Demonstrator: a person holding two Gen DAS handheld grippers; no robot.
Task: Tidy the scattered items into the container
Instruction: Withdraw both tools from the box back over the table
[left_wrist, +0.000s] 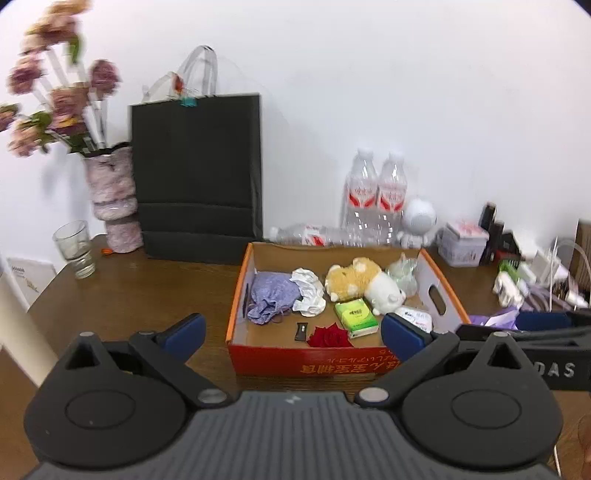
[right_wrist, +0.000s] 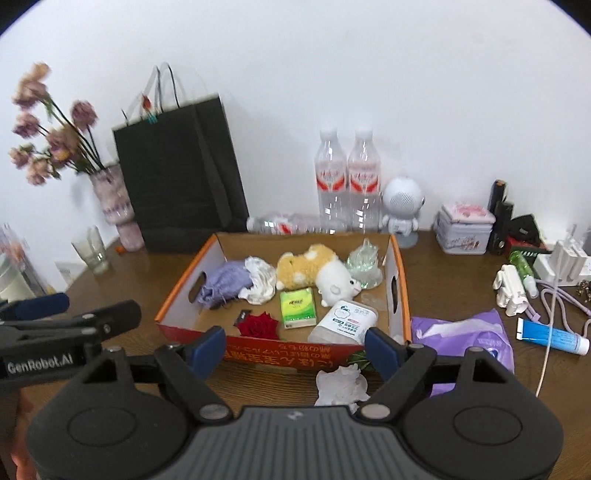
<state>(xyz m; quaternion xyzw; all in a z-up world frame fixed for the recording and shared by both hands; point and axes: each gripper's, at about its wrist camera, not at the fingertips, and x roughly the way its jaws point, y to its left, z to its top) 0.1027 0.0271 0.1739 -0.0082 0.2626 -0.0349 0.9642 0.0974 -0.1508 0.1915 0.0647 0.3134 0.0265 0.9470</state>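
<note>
An orange cardboard box (left_wrist: 242, 280) (right_wrist: 181, 288) sits on the wooden table. It holds a plush toy (left_wrist: 364, 284) (right_wrist: 314, 271), a purple cloth (left_wrist: 271, 295), white crumpled paper (left_wrist: 308, 291), a green tissue pack (left_wrist: 356, 314) (right_wrist: 298, 307), a red rose (left_wrist: 330, 336) (right_wrist: 258, 325) and a wipes pack (right_wrist: 345, 321). Outside it lie a crumpled white tissue (right_wrist: 341, 384), a purple wipes bag (right_wrist: 465, 332) and a blue tube (right_wrist: 552, 335). My left gripper (left_wrist: 293, 332) is open and empty before the box. My right gripper (right_wrist: 295, 349) is open and empty above the box's front wall.
At the back stand a black paper bag (left_wrist: 195, 173), a flower vase (left_wrist: 112, 195), a glass (left_wrist: 75, 249), water bottles (right_wrist: 347, 181), a white robot figure (right_wrist: 400, 206) and a tin (right_wrist: 465, 229). Cables and chargers (right_wrist: 546, 288) clutter the right side.
</note>
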